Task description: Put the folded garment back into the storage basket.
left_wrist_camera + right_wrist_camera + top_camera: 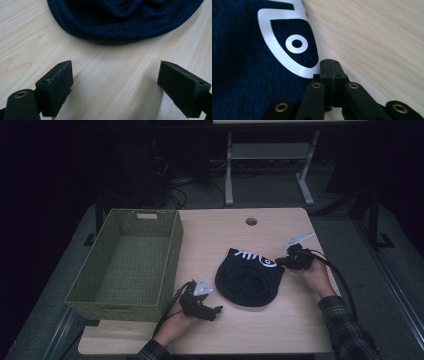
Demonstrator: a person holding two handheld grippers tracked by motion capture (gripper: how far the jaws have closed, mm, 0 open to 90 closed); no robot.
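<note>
A soft, knitted dark blue hat (pixel 248 279) is lying in the middle of my smooth, pale wooden desk (pixel 280 325). It is round and floppy, with a shiny white fish-bone picture (pixel 256 257) at its 12 o'clock edge. A green woven basket (pixel 127 261) is sitting at 9 o'clock from the hat. My left gripper (pixel 116 86) is resting near the hat's 8 o'clock rim, spread wide with nothing in it. My right gripper (pixel 330 63) is at the hat's 2 o'clock edge, squeezed tight together. I cannot tell if it is pinching the cloth.
</note>
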